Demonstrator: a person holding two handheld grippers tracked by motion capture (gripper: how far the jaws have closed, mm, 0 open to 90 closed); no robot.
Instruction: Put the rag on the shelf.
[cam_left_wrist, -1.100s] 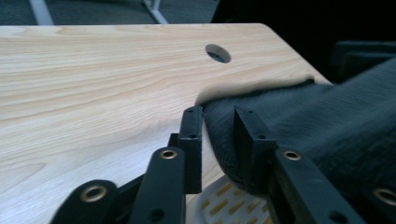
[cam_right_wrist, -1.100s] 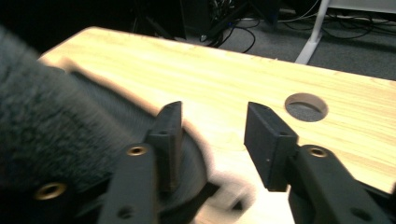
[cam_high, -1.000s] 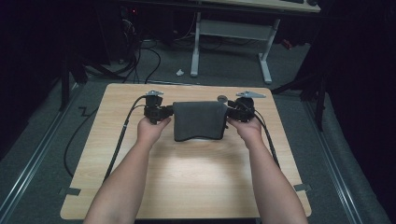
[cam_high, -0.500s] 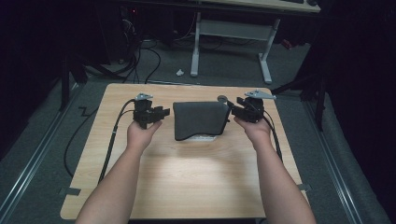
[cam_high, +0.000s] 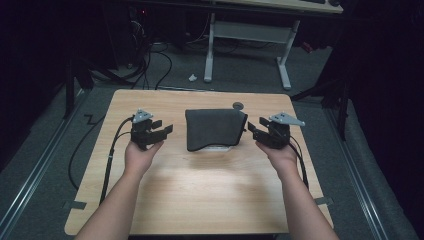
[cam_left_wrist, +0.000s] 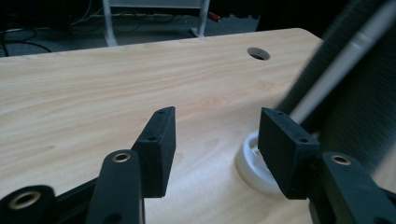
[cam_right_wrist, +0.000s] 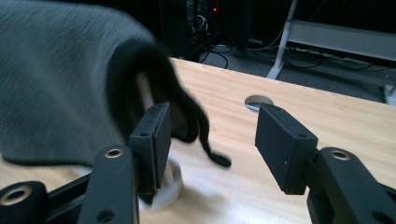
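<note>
Two grippers flank a dark grey cloth (cam_high: 215, 128), soft and ribbed, draped over a white round-based stand (cam_left_wrist: 254, 164) mid-table (cam_high: 200, 195), a pale wood-grain top. The left gripper (cam_high: 161, 131) and right gripper (cam_high: 256, 130) have just been opening; their flat black fingers (cam_right_wrist: 152, 135) stand wide, holding nothing, just beside the cloth's edges.

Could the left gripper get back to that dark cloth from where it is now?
Probably yes. The left gripper has just been opening, with nothing between its jaws, and bare table separates it from the dark cloth. Nothing blocks the way.
</note>
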